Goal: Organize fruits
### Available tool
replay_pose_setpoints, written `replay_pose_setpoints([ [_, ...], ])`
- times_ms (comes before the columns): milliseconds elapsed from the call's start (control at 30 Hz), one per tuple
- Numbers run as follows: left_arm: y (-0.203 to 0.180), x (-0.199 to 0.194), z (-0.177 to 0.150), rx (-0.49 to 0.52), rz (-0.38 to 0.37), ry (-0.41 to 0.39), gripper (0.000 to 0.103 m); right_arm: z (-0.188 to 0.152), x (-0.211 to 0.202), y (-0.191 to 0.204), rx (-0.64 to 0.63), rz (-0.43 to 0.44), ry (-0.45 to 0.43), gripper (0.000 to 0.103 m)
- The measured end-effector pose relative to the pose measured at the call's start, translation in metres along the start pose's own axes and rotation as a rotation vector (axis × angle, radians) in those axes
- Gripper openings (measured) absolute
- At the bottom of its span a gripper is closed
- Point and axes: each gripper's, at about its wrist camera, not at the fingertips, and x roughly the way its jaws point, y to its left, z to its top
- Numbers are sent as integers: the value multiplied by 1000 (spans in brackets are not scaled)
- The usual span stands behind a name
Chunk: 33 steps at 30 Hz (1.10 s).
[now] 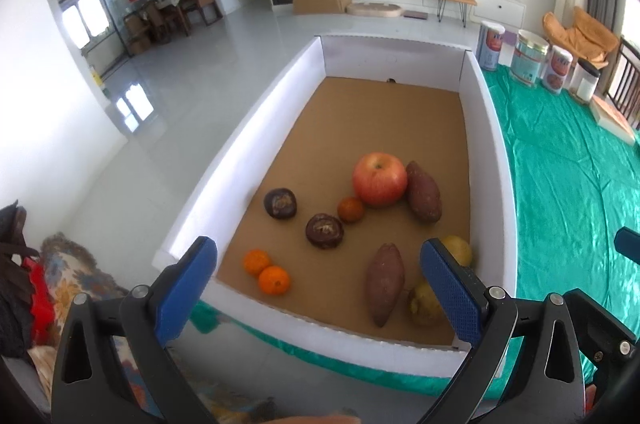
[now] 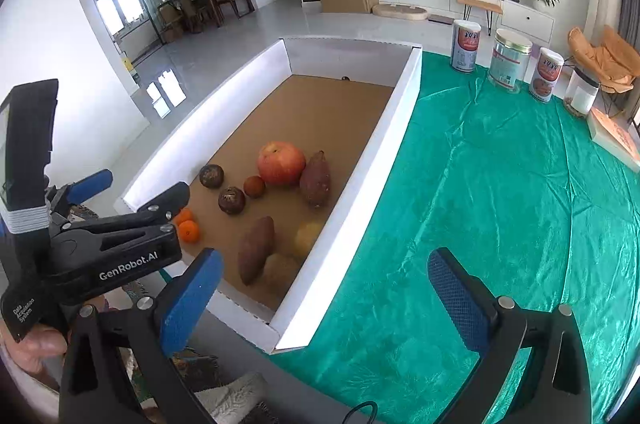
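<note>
A white-walled box with a brown floor holds the produce. In it lie a red apple, two sweet potatoes, two dark mangosteens, three small oranges and two yellow-green pears. My left gripper is open and empty above the box's near edge. My right gripper is open and empty over the box's near right corner and the green cloth. The left gripper's body shows at the left of the right wrist view.
A green cloth covers the surface right of the box. Three tins and a clear jar stand at its far edge, with a flat box beside them. Patterned fabric lies at the near left.
</note>
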Motion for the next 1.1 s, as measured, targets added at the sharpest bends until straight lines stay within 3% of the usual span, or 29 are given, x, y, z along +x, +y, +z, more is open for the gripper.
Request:
replay_pose_setpoints([
  [333, 16, -7, 1, -13, -7, -31, 102, 10, 9, 25, 0, 7, 28, 102],
  [533, 33, 3, 2, -48, -15, -15, 102, 20, 13, 28, 23, -22, 39, 102],
  [833, 56, 6, 6, -105, -62, 4, 102, 31, 15, 37, 42, 23, 48, 102],
  [1100, 63, 5, 8, -126, -61, 5, 102, 29, 18, 38, 33, 20, 53, 102],
])
